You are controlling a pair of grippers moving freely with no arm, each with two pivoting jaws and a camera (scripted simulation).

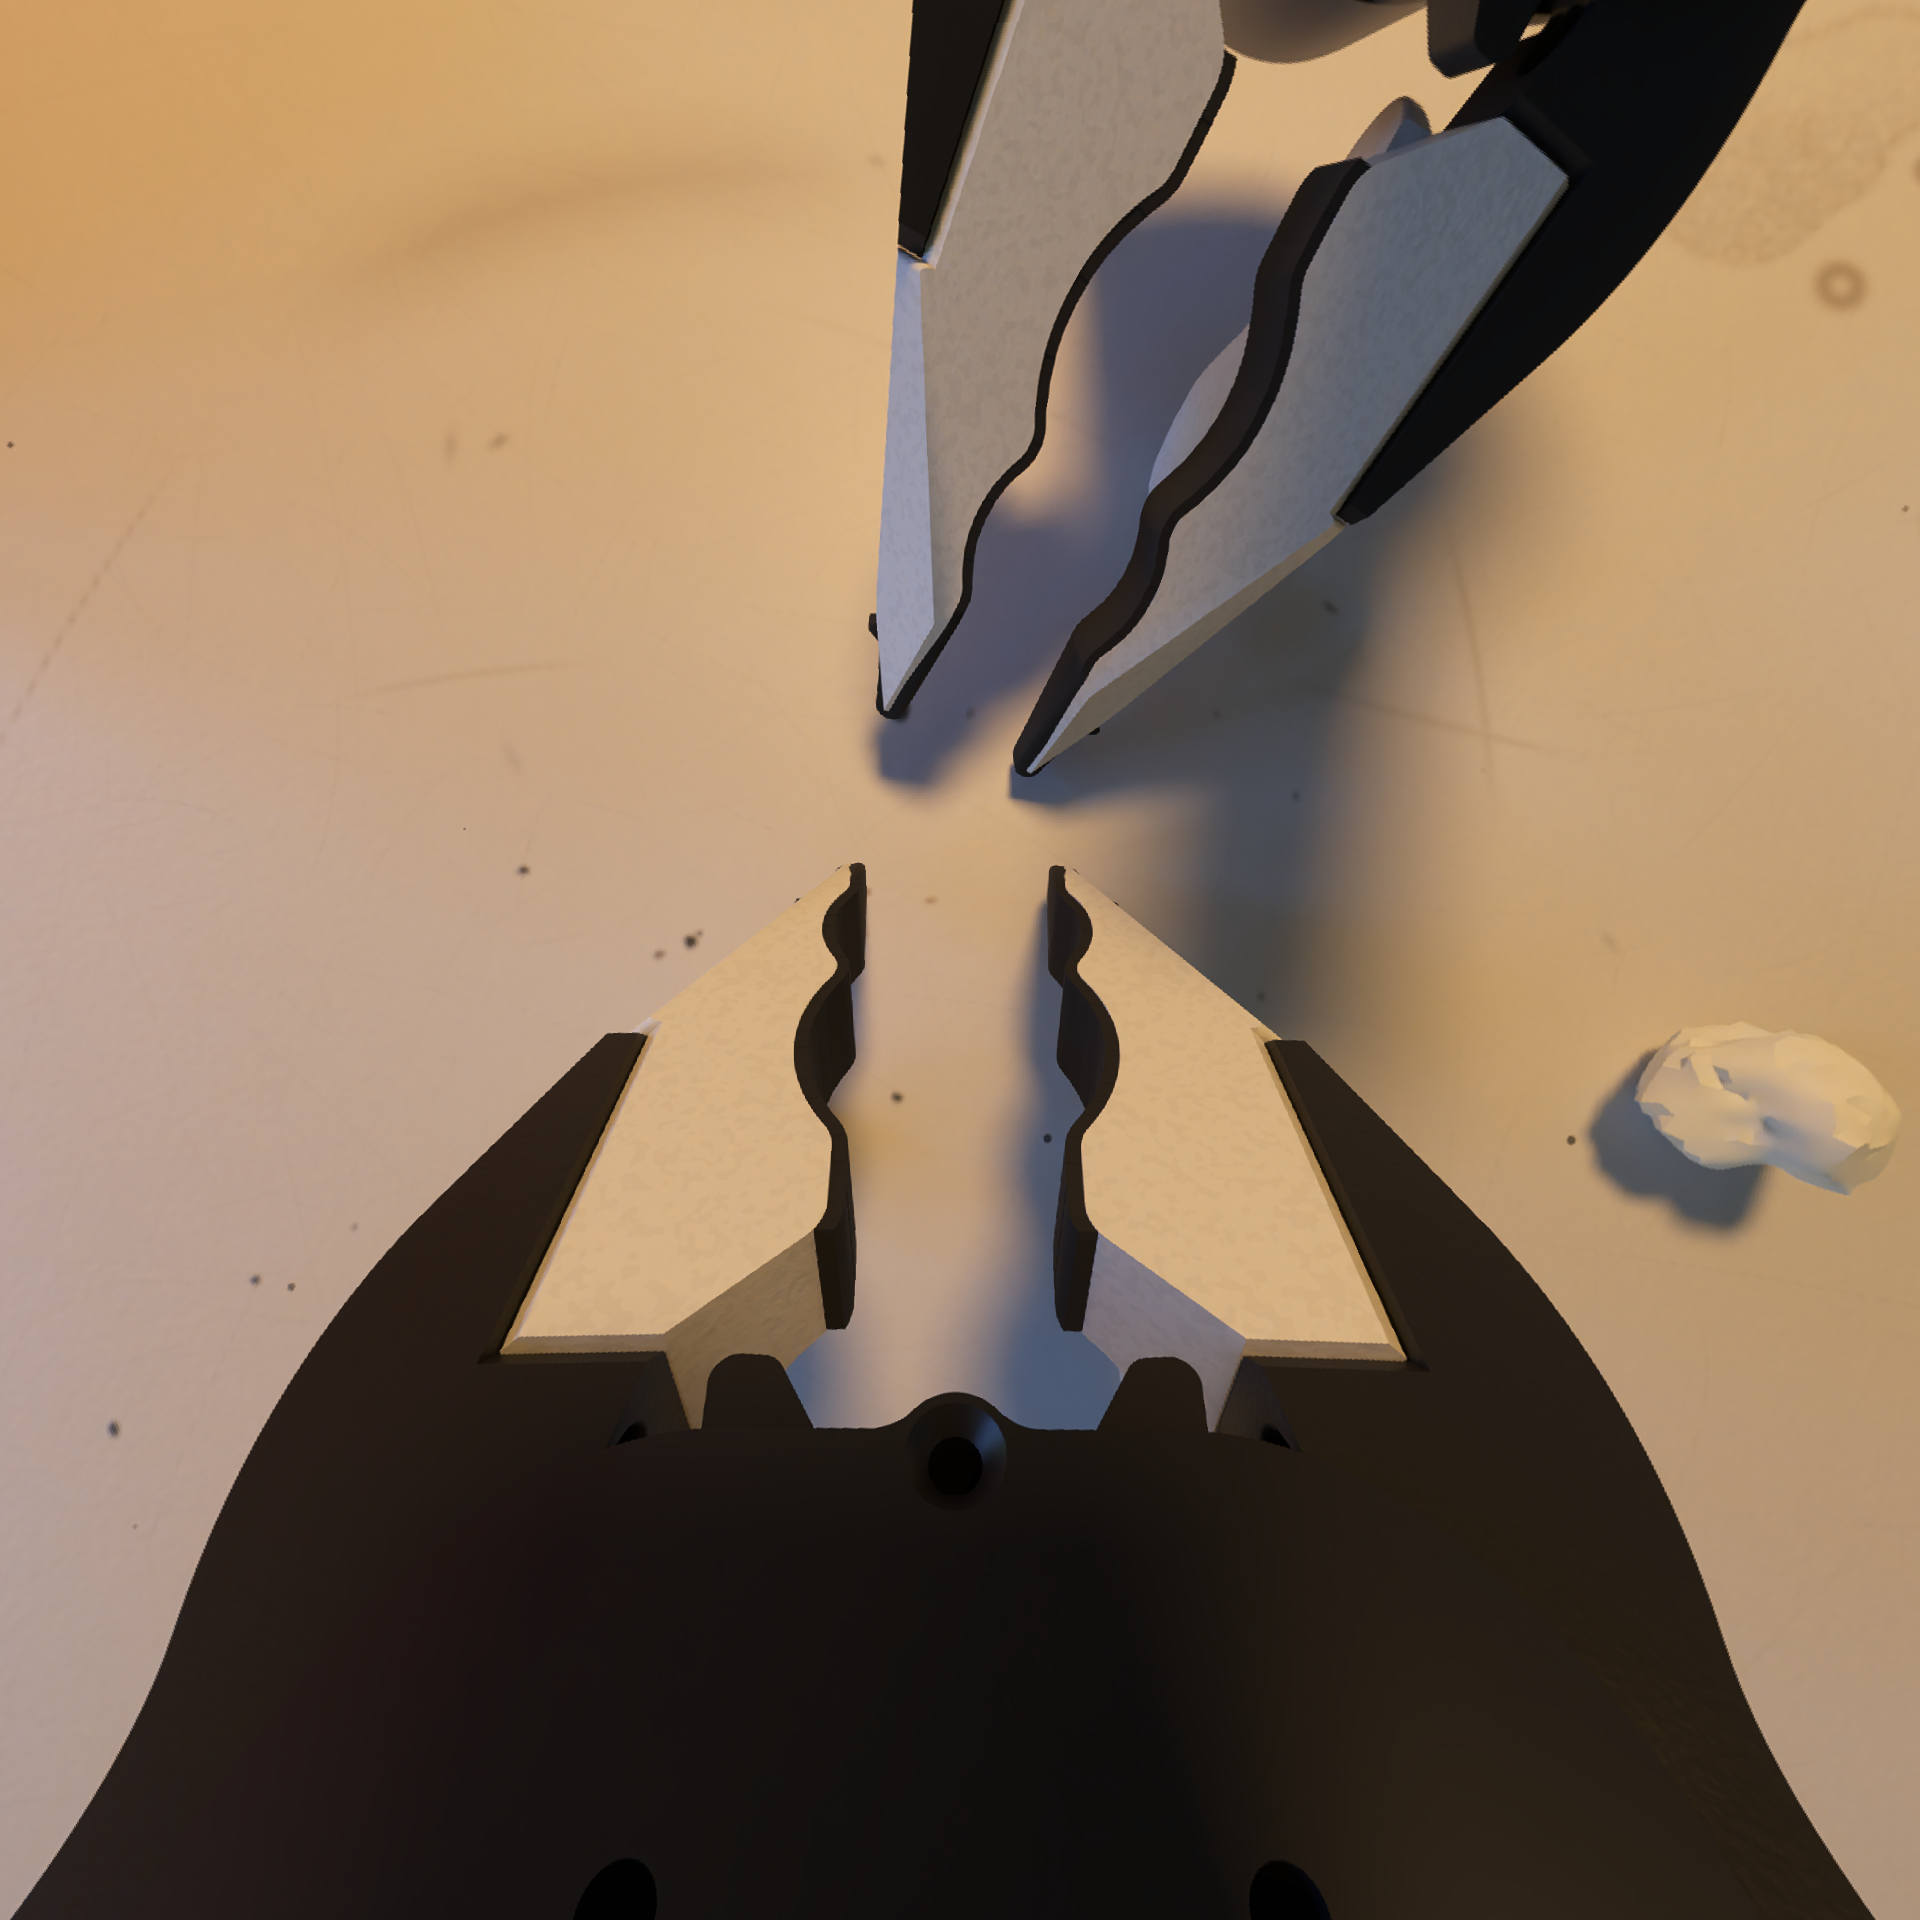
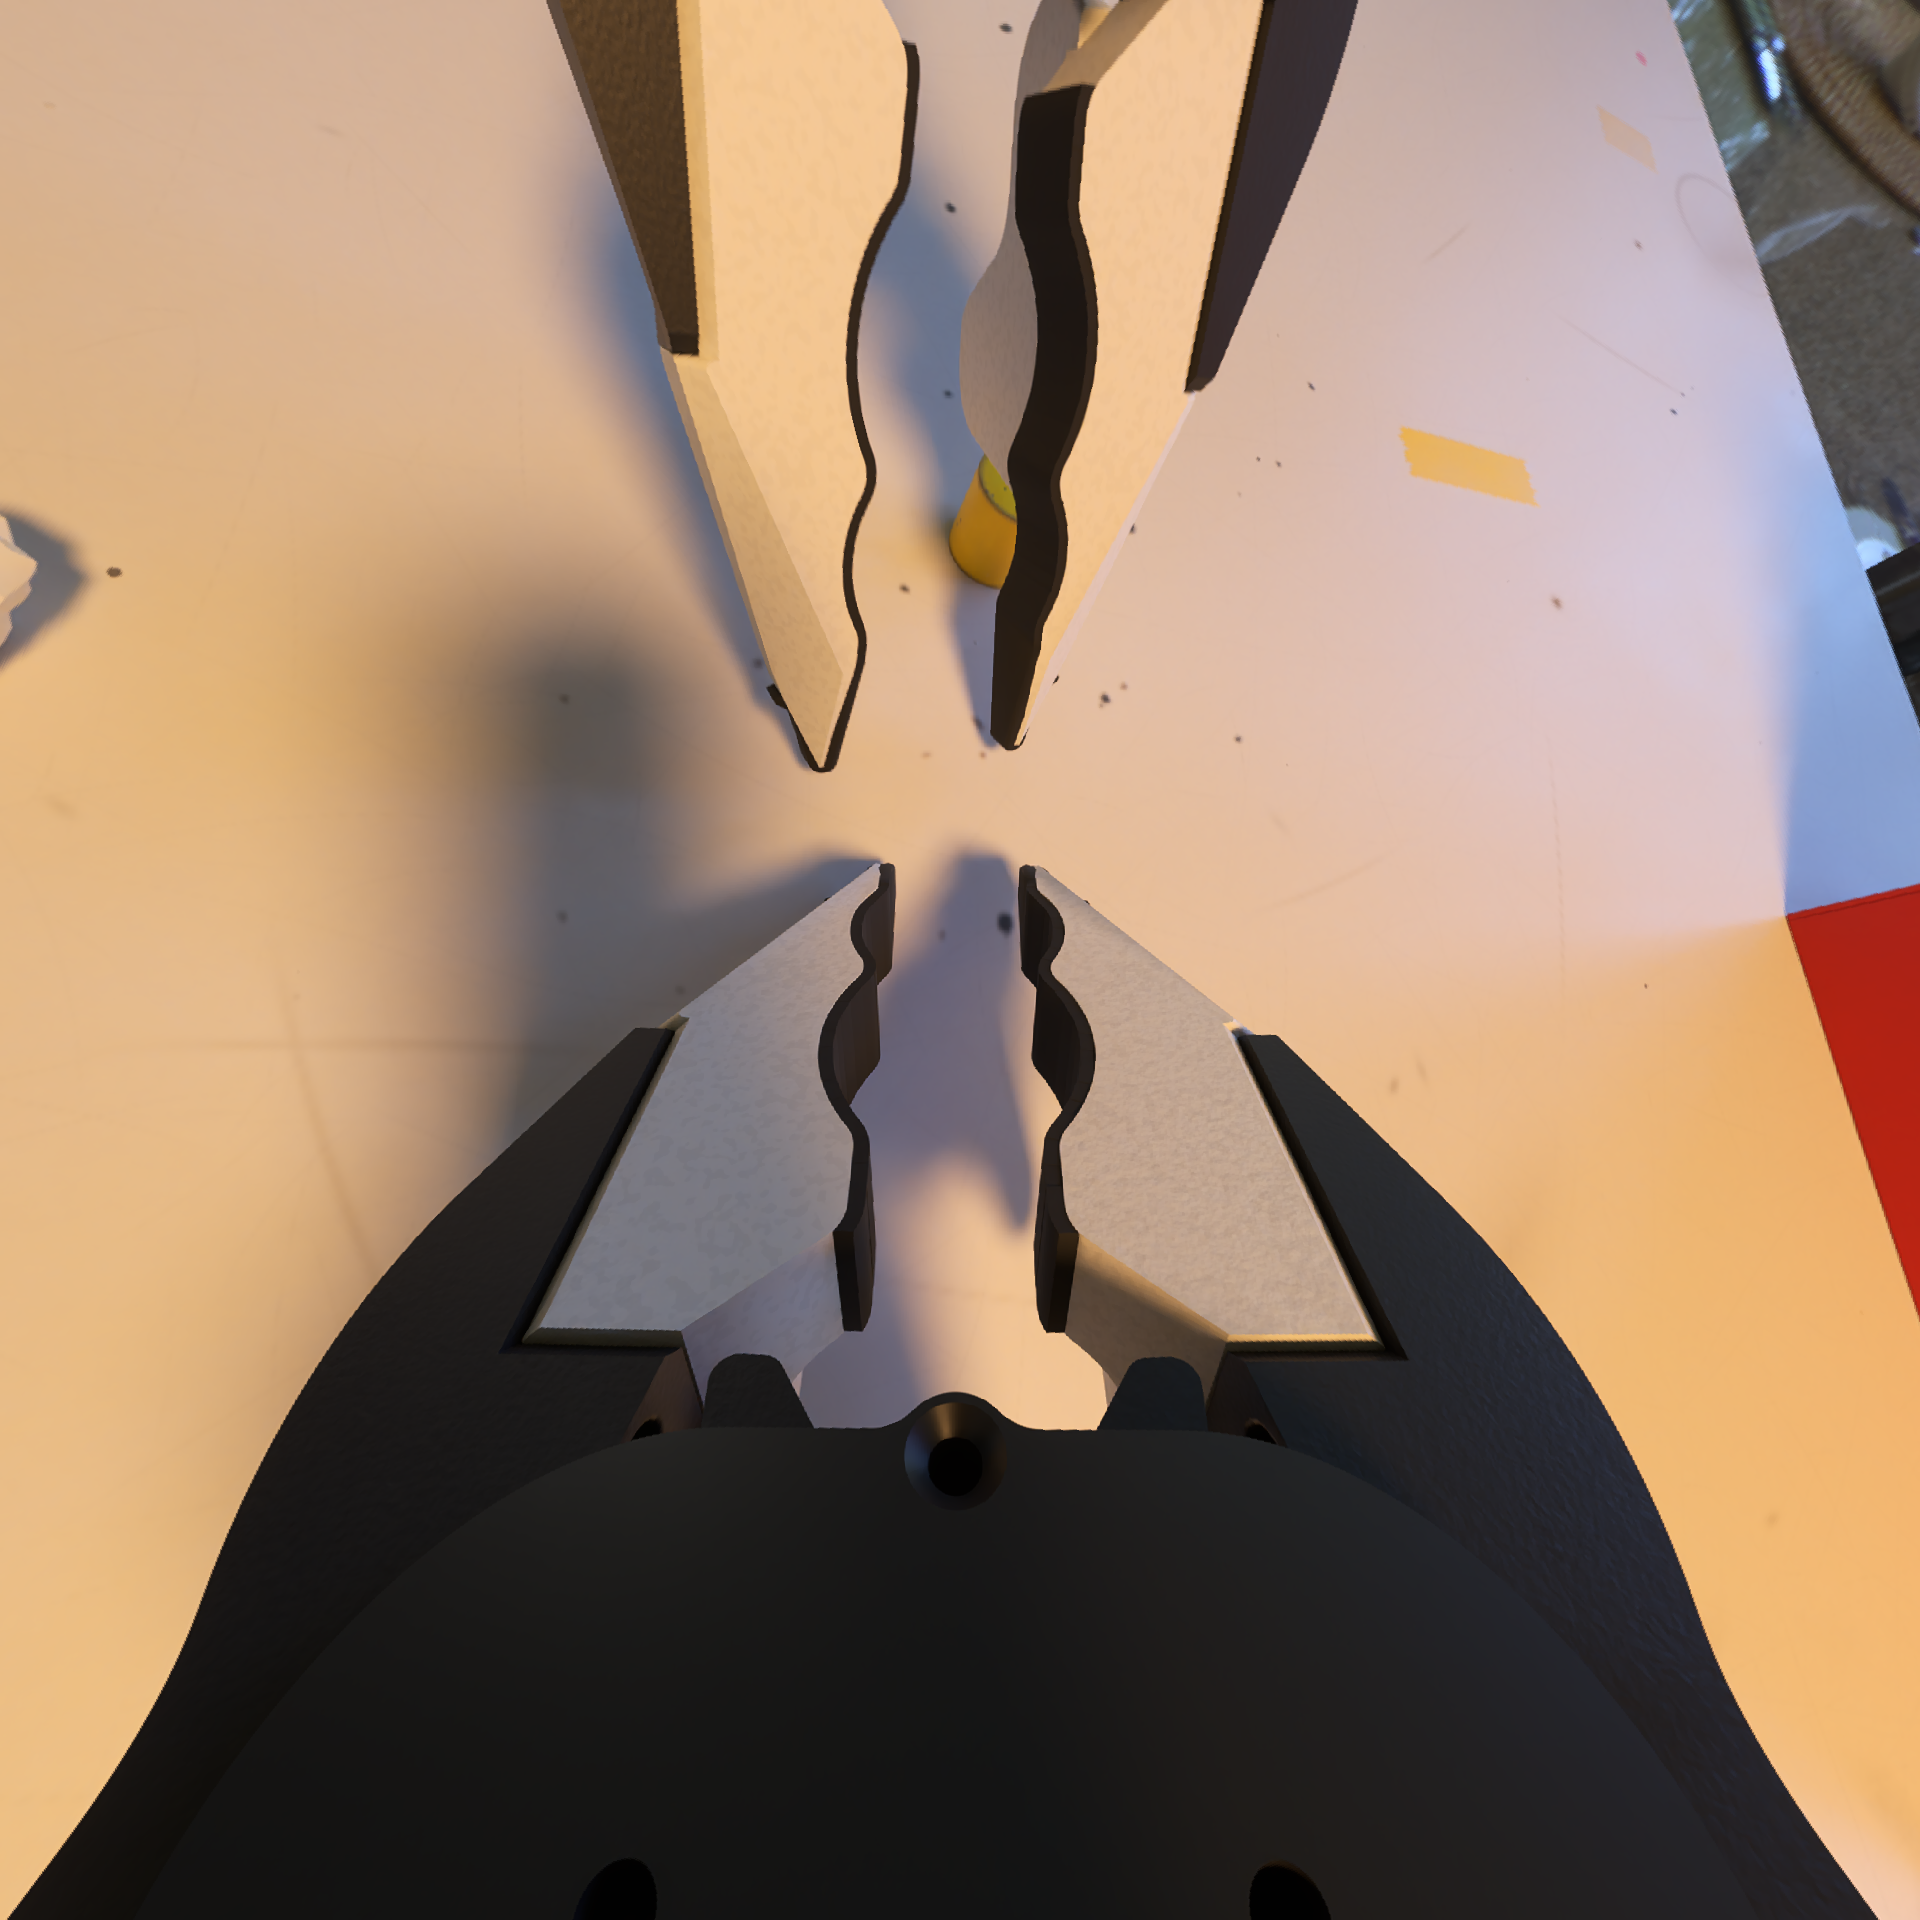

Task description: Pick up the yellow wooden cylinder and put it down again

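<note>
The yellow wooden cylinder (image 2: 982, 535) stands on the pale table (image 2: 1351, 727). It shows only in the right wrist view, partly hidden behind a finger of my left gripper (image 2: 914, 753), and no finger touches it. My left gripper (image 1: 956, 878) is open and empty, tips low over the table (image 1: 416, 623). My right gripper (image 2: 956, 873) is open and empty too. It faces the left gripper tip to tip with a small gap, and shows in the left wrist view (image 1: 958, 740). The cylinder does not appear in the left wrist view.
A crumpled white lump (image 1: 1766, 1107) lies on the table to the left gripper's right, and at the left edge of the right wrist view (image 2: 10, 582). A red flat object (image 2: 1860, 1039), yellow tape strips (image 2: 1465, 468) and the table's edge lie to the right gripper's right.
</note>
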